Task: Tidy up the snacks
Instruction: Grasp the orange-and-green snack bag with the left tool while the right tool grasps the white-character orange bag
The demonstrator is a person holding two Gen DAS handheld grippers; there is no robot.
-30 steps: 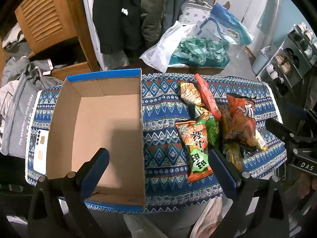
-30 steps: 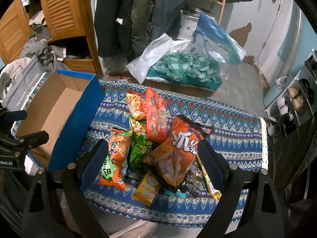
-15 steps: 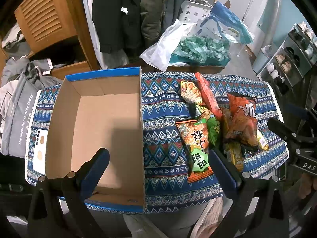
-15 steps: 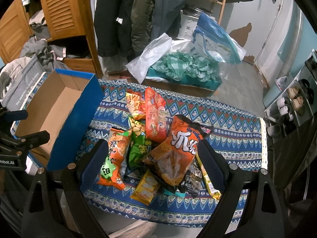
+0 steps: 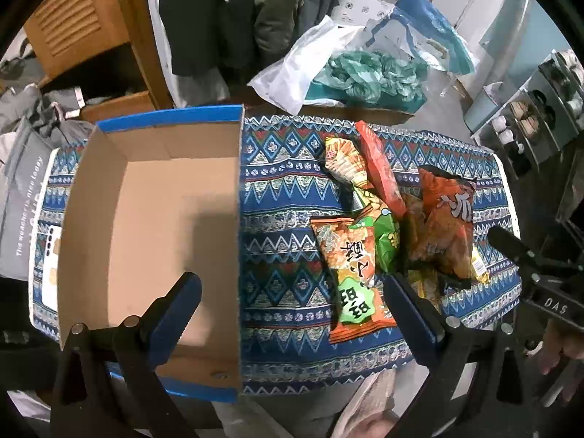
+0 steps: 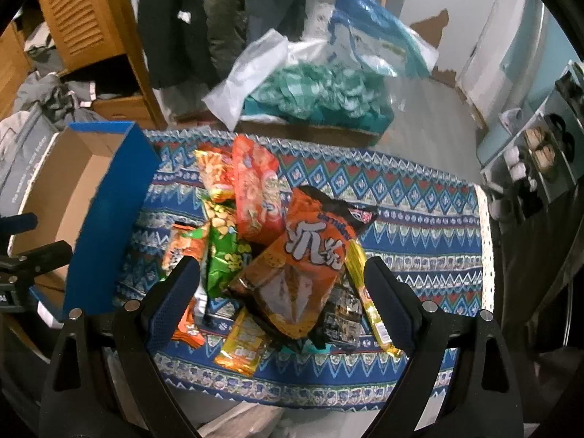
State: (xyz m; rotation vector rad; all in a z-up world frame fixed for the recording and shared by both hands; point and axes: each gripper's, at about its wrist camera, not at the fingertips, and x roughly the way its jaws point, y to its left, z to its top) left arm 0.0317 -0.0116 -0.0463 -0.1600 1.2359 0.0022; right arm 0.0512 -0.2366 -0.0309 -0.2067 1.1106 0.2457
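The cardboard box (image 5: 146,226) with blue outside walls has nothing in it. Just right of the box, on the patterned cloth (image 5: 284,189), lies a pile of snack bags (image 6: 277,255), orange, green and yellow. The left gripper (image 5: 292,314) and right gripper (image 6: 283,292) are both spread apart, holding nothing.

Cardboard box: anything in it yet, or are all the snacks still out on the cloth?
Nothing sorted yet: the cardboard box is bare inside. Both the left gripper and right gripper are open, holding nothing; the right hovers over the snack pile. Every packet remains to move.
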